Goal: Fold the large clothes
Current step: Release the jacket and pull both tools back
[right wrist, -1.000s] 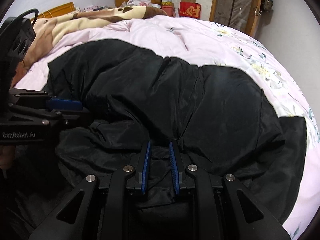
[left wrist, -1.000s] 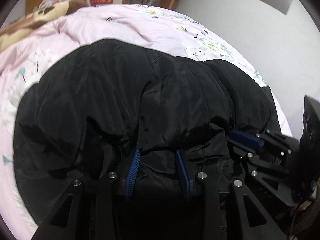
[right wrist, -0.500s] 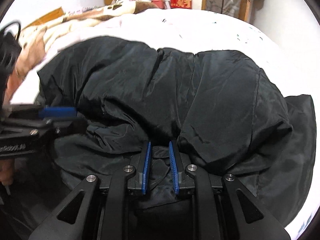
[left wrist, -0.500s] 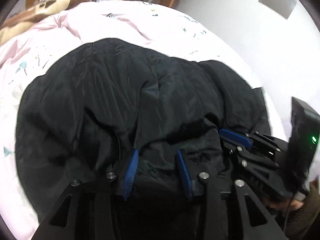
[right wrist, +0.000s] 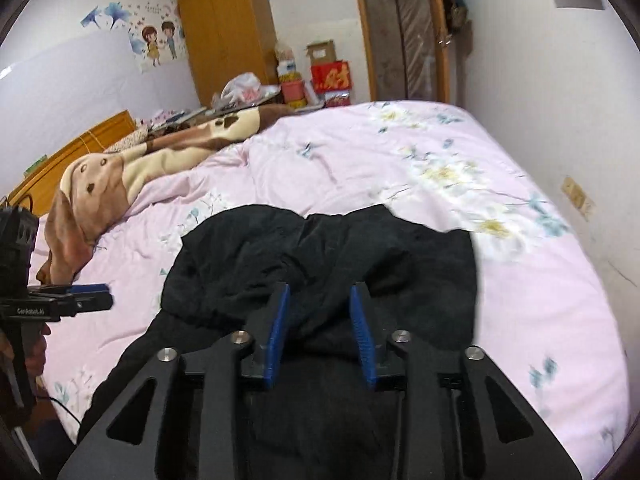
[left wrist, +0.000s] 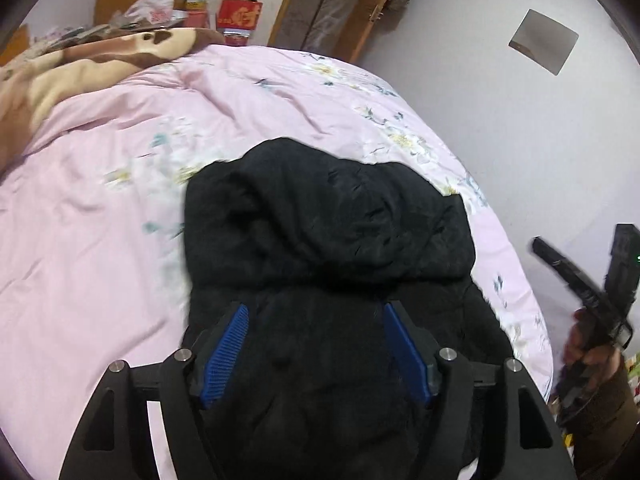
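A large black padded jacket [left wrist: 332, 240] lies bunched and folded over on the pink floral bed cover [left wrist: 100, 216]; it also shows in the right wrist view [right wrist: 320, 252]. My left gripper [left wrist: 316, 316] is open and pulled back above the jacket's near part, its blue pads wide apart with nothing between them. My right gripper [right wrist: 320, 300] is open too, over the jacket's near edge, its pads apart and empty. The left gripper shows at the left edge of the right wrist view [right wrist: 72, 300]. The right gripper shows at the right edge of the left wrist view [left wrist: 592, 292].
A brown and cream blanket [right wrist: 132, 168] lies along the bed's far left. A wooden wardrobe [right wrist: 232, 32], boxes and a red bag [right wrist: 332, 76] stand behind the bed. A white wall [left wrist: 520, 128] runs close along the bed's right side.
Both grippers have opened, let go of the jacket and drawn back and up. The jacket now lies as a smaller, doubled-over bundle, with more pink cover showing around it.
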The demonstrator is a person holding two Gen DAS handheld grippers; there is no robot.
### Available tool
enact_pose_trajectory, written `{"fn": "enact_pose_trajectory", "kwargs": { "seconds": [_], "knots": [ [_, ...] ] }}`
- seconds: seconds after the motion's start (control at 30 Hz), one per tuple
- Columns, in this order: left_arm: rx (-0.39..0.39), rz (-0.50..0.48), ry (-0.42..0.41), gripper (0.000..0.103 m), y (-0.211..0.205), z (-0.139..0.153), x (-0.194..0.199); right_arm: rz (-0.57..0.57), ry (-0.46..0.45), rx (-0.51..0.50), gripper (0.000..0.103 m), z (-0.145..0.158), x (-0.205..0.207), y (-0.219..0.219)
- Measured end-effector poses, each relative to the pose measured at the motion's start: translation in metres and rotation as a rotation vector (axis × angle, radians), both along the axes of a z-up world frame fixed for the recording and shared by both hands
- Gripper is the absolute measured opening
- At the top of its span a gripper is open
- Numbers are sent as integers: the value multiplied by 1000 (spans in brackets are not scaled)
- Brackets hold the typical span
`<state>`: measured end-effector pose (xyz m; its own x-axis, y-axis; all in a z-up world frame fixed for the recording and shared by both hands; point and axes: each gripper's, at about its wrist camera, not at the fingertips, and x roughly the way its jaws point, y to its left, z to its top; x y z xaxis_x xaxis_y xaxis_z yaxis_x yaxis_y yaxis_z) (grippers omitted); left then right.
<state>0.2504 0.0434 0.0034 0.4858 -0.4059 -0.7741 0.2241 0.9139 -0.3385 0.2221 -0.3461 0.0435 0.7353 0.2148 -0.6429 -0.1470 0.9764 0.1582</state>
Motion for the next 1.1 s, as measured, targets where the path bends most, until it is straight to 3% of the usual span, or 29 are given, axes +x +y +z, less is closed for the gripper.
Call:
{"fn": "enact_pose_trajectory", "kwargs": {
  "seconds": [0.13,0.23,0.4,0.53,0.67,0.87,1.1],
  "knots": [
    [27,21,17,70,21,-7,-46,-36,-26,-25,39,15,-53,-22],
    [9,56,64,70,36,-25,-74,-70,-10,-56,51,13,-91,-36],
    [13,86,142,70,51,-66,-111,-133,62,-60,54,-18,-131,-55],
    [-37,99,197,70,57,-93,-130,-191,133,-53,55,-51,-157,-66],
    [-56,112,211,70,58,-105,-140,-218,197,-12,66,-79,-178,-76],
    [-59,110,240,70,50,-121,-153,-282,248,45,67,-108,-196,-87],
    [-71,126,262,70,48,-133,-158,-270,291,51,70,-126,-204,-84]
  ]
}}
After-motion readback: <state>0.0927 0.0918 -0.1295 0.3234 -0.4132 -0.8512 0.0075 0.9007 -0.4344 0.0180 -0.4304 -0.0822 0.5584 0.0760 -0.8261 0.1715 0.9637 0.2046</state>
